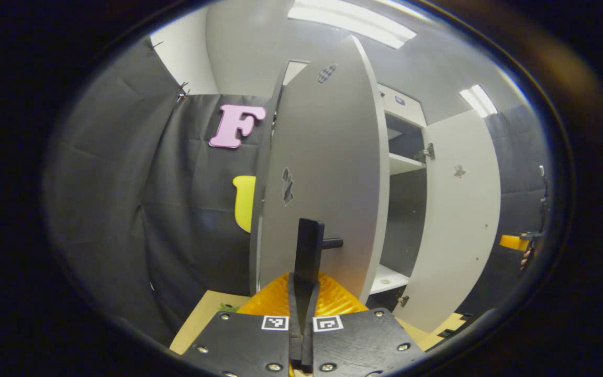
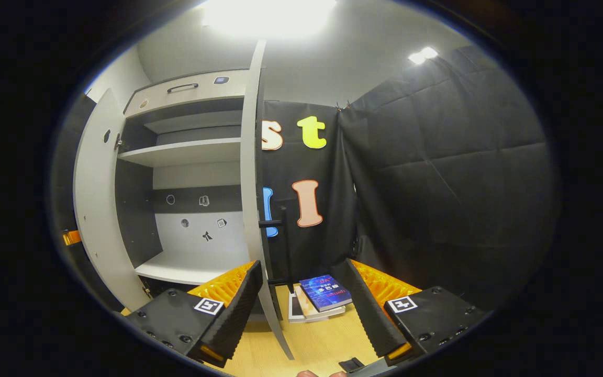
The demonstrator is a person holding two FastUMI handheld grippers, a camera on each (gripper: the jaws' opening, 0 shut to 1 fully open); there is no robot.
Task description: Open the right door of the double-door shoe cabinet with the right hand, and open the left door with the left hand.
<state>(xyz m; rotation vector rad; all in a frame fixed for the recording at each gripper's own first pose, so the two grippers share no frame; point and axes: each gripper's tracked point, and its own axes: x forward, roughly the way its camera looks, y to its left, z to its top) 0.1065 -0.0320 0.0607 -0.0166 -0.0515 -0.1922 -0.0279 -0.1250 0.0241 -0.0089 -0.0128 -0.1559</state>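
Left claw (image 1: 306, 246) sits nearest in the left gripper view, fingers pressed together with nothing between them, right in front of the left door (image 1: 327, 173) of the shoe cabinet (image 1: 403, 157). That door is swung out edge-on, its bar handle (image 1: 333, 243) poking out just beside the fingertips and seemingly not pinched. Right door (image 1: 461, 209) stands wide open on the far side of the cabinet, with the other gripper (image 1: 516, 242) small beyond it. Right gripper view: right claw (image 2: 304, 293) spread wide, straddling the right door's (image 2: 252, 173) front edge, gripping nothing; that door's handle (image 2: 270, 223) is above the claw. Left door (image 2: 95, 209) is open on the cabinet's (image 2: 186, 152) far side, books (image 2: 320, 298) on the floor past the door. Both doors look open, task near done. Risk: the loose doors swing back, or the closed left claw knocks the handle while pulling away.
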